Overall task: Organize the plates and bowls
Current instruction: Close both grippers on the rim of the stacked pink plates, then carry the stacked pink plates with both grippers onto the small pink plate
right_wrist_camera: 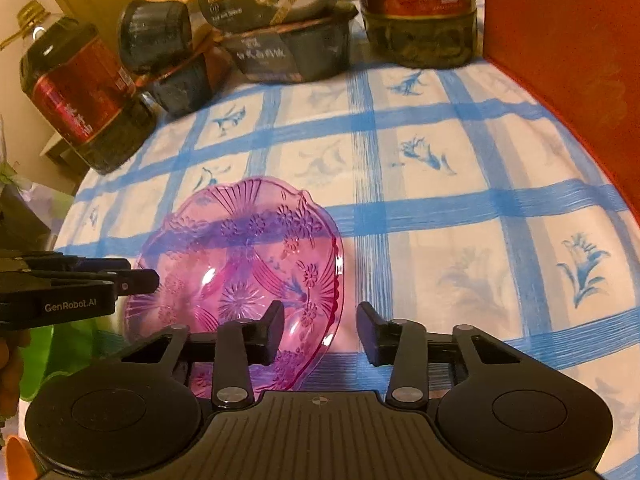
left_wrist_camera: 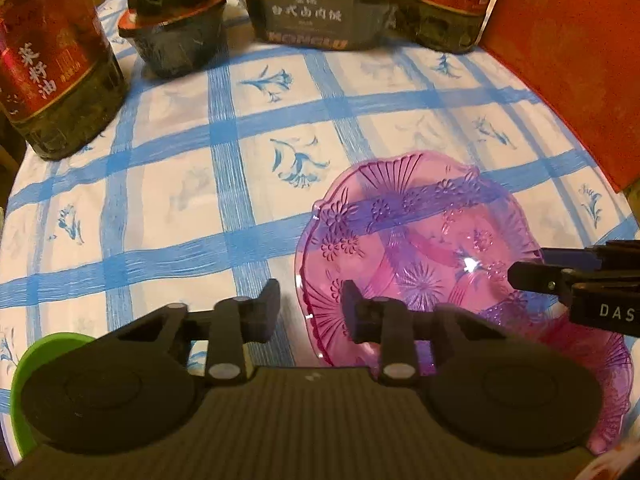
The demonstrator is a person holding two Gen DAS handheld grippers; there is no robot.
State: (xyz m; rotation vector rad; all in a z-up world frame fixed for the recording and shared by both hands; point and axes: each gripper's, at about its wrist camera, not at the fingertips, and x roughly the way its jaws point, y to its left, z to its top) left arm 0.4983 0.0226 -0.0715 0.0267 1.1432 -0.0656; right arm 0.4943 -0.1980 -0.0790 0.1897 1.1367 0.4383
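A pink transparent bowl (left_wrist_camera: 420, 256) with pressed flower patterns sits on the desk (left_wrist_camera: 180, 184), which is covered by a blue-and-white checked cloth. Along the far edge, at 12 o'clock from the bowl, stand dark food tubs (left_wrist_camera: 312, 16), some stacked 2 high, flanked by 2 oil bottles with red labels, one at 10 o'clock (left_wrist_camera: 52, 64) and one at 1 o'clock (right_wrist_camera: 420, 8). A red panel (left_wrist_camera: 568, 60) rises along the desk's 3 o'clock side. The left claw (left_wrist_camera: 310, 314) is open and holds nothing; its right finger lies over the bowl's near rim and its left finger is over bare cloth, with the rim passing between them. The right claw (right_wrist_camera: 320, 330) is also open and empty, its left finger over the bowl's right rim, its right finger over the cloth. Whether either finger touches the bowl cannot be told. The left wrist view alone shows a green dish edge (left_wrist_camera: 28, 364) at 8 o'clock, partly hidden behind the claw body. The right wrist view alone shows the gold cap of the 10 o'clock bottle, green material (right_wrist_camera: 60, 356) beneath the left claw's arm, and an orange object (right_wrist_camera: 18, 456) at the lower left corner, too cropped to identify.
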